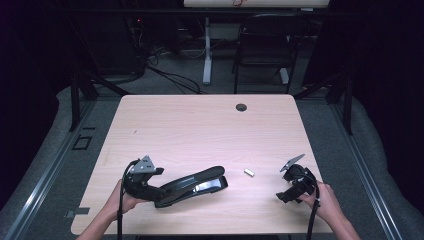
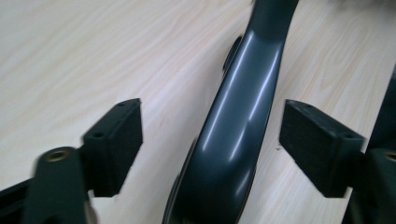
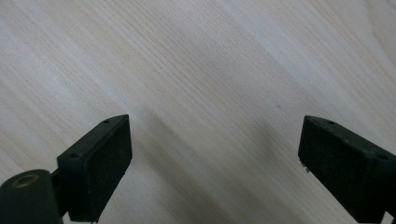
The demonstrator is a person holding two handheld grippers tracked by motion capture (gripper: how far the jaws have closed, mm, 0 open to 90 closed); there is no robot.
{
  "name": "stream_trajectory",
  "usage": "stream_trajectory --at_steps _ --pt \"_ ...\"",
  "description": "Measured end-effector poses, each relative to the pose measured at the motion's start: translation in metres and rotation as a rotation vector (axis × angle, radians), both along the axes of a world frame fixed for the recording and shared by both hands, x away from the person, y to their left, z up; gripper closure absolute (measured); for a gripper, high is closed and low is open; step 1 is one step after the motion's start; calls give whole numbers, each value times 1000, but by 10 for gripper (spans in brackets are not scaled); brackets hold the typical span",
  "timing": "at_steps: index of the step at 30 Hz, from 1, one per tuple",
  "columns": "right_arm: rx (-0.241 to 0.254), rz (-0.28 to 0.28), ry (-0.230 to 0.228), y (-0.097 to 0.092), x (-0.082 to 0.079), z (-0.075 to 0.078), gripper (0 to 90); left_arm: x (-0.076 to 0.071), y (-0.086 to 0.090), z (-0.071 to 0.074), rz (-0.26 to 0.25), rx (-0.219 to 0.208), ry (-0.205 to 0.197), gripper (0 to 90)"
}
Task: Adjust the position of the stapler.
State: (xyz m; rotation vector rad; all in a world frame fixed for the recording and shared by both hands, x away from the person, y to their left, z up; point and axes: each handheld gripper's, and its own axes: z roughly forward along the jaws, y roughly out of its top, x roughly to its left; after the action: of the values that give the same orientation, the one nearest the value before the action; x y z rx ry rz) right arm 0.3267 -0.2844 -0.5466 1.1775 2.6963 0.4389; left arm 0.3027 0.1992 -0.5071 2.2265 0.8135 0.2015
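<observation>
So here's where we are with the stapler (image 1: 192, 186): it lies flat on the tabletop (image 1: 200, 130) near the front edge, left of middle, and it's our reference for everything else. At its left end sits the left tool (image 1: 159, 187), spread apart with the stapler's glossy dark arm (image 2: 233, 140) running between the pads (image 2: 114, 147). The pads don't touch it; there's pale wood showing on both sides. We'd guess that's a let-go or a not-yet-grab, so the stapler looks set down and nothing is being carried right now.

Just right of the stapler's nose there's a little silvery bit (image 1: 249, 172), maybe a strip of staples, untouched. If loading it is the job, that part looks still to do.

Well right of the stapler, the right tool (image 1: 287, 195) is spread wide over bare wood, pinching nothing.

Hard to tell: what the silvery bit really is (too small), whether the stapler is shut or cracked open, and its front end is cut off in the left gripper view.
</observation>
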Motion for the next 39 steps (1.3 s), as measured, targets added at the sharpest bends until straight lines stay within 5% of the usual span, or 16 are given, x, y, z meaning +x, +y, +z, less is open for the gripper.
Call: stream_trajectory --at_steps 4,14,25,33,39 --pt "5 -1 3 0 -1 0 94 -2 3 -3 5 -9 31 326" --pt "8 11 10 0 0 1 95 -5 -5 -9 -27 52 61 401" --pt "10 -6 -20 -1 -1 4 96 -4 -4 -12 -69 39 34 442" --pt "129 -6 -27 2 -1 12 94 3 -10 -13 -133 -18 -3 487" --pt "221 9 -26 7 -3 22 92 4 -19 -15 -175 33 -38 486"
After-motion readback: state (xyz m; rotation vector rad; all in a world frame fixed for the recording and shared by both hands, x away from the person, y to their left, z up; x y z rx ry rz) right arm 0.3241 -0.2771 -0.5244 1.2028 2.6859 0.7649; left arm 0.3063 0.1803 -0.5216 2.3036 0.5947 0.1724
